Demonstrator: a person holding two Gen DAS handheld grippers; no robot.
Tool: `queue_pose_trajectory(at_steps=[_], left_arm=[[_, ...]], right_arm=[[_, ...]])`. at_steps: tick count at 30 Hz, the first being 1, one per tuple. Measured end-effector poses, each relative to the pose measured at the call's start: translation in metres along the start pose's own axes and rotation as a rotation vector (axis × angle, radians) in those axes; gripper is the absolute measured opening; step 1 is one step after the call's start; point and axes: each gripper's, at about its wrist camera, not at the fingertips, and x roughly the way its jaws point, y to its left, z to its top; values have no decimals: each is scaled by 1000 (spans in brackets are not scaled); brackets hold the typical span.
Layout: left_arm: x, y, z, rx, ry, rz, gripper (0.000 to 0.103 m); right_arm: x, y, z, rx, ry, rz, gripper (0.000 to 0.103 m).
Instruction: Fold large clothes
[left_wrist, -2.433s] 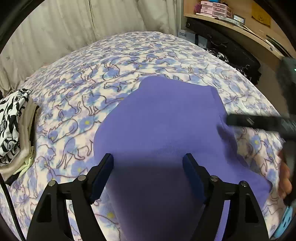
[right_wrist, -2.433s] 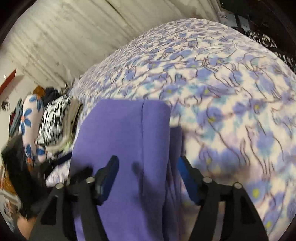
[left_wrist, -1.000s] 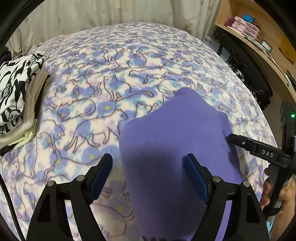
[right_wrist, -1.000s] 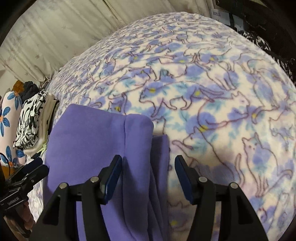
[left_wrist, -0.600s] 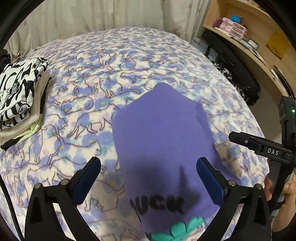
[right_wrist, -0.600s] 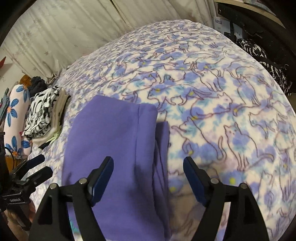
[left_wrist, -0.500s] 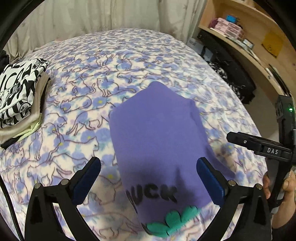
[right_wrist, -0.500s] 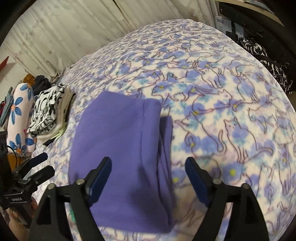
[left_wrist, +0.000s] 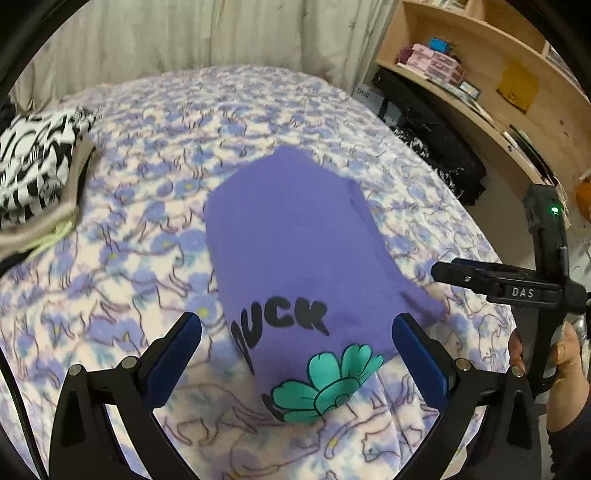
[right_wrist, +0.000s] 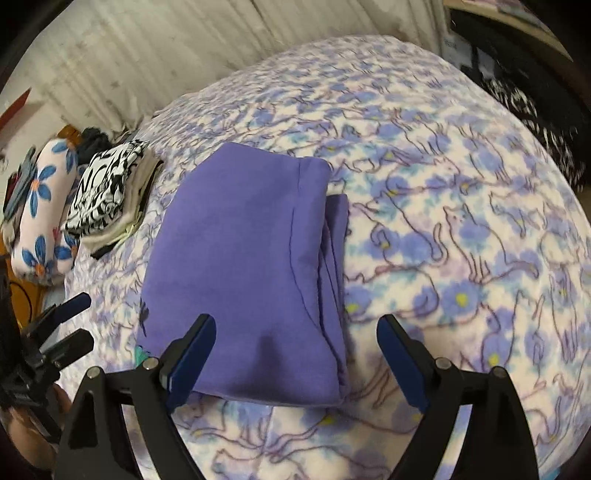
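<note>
Purple sweatshirt (left_wrist: 295, 251) folded on bed (left_wrist: 155, 155), long axis near-to-far; left tool (left_wrist: 297, 349) and right tool (right_wrist: 295, 349) both wide, empty, hovering at near edge, equally close.

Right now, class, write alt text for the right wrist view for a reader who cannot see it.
A folded purple sweatshirt lies on a cat-print blanket, just ahead of the open right tool, which holds nothing. A stack of folded clothes sits further left.

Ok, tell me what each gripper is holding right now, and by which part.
Nothing is held. The left gripper and right gripper are both open above the folded purple top, which lies free on the bed.
</note>
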Motion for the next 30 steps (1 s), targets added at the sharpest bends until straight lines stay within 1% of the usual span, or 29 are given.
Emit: queue_pose_trajectory(at_steps=[3, 7, 11, 15, 18, 20, 22, 26, 27, 30], left_arm=[[12, 8, -3, -41, 28, -17, 102], [37, 23, -5, -121, 109, -28, 102], [58, 40, -7, -205, 145, -77, 102], [74, 46, -8, -234, 147, -134, 102], [85, 45, -7, -243, 157, -183, 102], [92, 44, -6, -234, 164, -199, 102], [96, 42, -6, -221, 160, -194, 103], [102, 41, -8, -205, 148, -200, 103], [103, 42, -8, -207, 145, -207, 103], [108, 44, -9, -211, 139, -221, 103]], right_arm=[[7, -5, 0, 4, -4, 29, 89], [16, -11, 4, -3, -18, 29, 90], [34, -18, 10, 7, 47, 44, 90], [55, -25, 15, 10, 91, 65, 91], [71, -32, 18, 24, 123, 106, 91], [83, -35, 19, 33, 155, 136, 91], [95, -37, 19, 41, 187, 164, 91], [118, -42, 16, 87, 252, 265, 90], [123, -45, 16, 109, 263, 300, 90], [134, -52, 14, 143, 270, 362, 91]])
